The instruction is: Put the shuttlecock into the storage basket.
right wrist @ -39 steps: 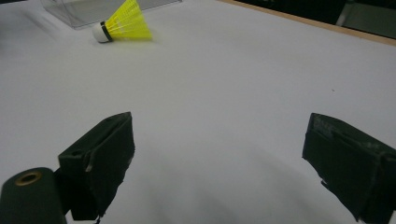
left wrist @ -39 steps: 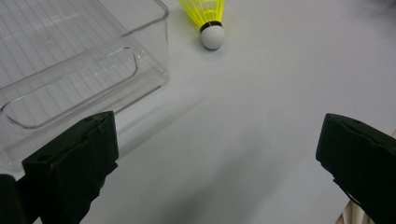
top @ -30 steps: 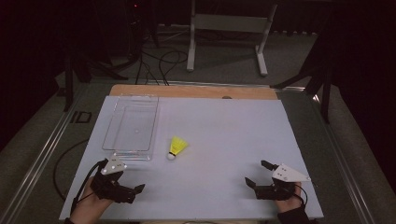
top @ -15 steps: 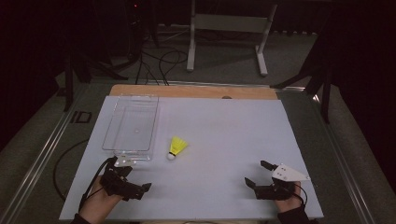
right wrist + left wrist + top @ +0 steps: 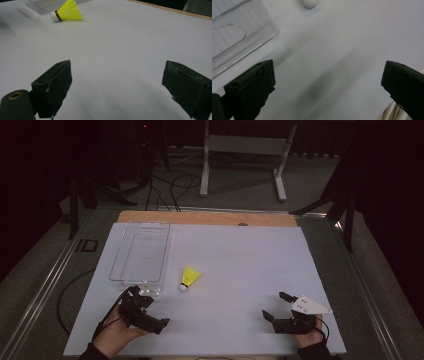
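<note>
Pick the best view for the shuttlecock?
Right gripper view: the shuttlecock lies on its side, yellow skirt, dark band and white cork all sharp. The high view shows it whole but small, beside the clear tray. The left gripper view catches just its cork at the top edge.

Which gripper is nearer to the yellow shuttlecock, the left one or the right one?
The left. The left gripper is just in front of the yellow shuttlecock, slightly to its left, beside the clear tray. The right gripper is farther off, toward the table's right front corner.

Glossy clear plastic tray; matt white table.
</note>
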### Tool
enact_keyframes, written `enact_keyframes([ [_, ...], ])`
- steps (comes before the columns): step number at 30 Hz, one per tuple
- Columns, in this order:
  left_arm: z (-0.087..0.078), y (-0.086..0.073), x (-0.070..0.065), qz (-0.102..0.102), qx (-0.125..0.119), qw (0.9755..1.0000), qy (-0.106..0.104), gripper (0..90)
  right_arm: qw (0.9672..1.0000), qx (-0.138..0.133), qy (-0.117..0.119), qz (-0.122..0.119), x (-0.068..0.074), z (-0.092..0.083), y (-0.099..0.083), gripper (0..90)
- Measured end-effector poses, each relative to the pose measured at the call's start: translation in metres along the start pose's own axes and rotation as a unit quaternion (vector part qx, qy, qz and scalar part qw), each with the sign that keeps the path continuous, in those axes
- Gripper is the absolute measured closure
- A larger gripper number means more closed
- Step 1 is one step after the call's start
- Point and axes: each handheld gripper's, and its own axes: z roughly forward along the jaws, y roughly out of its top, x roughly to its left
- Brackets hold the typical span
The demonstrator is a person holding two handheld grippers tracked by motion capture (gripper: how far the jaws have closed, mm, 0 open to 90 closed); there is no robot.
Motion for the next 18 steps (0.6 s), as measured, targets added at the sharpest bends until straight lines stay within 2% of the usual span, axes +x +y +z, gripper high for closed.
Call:
enact_keyframes([
  [2,-0.001,0.003,0.000,0.003,-0.001,0.9999,-0.015,0.0,1.0000,0.001,0.000,0.000,0.000,0.000,0.000,9.3],
  [11,0.000,0.021,-0.004,0.022,0.014,0.9994,-0.025,0.0,1.0000,0.002,0.000,0.000,0.000,0.000,0.000,9.4],
  [13,0.001,0.025,-0.004,0.024,0.017,0.9990,-0.033,0.0,1.0000,0.001,0.000,-0.001,0.000,0.000,0.000,9.3],
  [18,0.003,0.034,-0.002,0.031,0.027,0.9985,-0.036,0.0,1.0000,0.002,-0.001,-0.001,0.000,0.000,0.000,9.4],
])
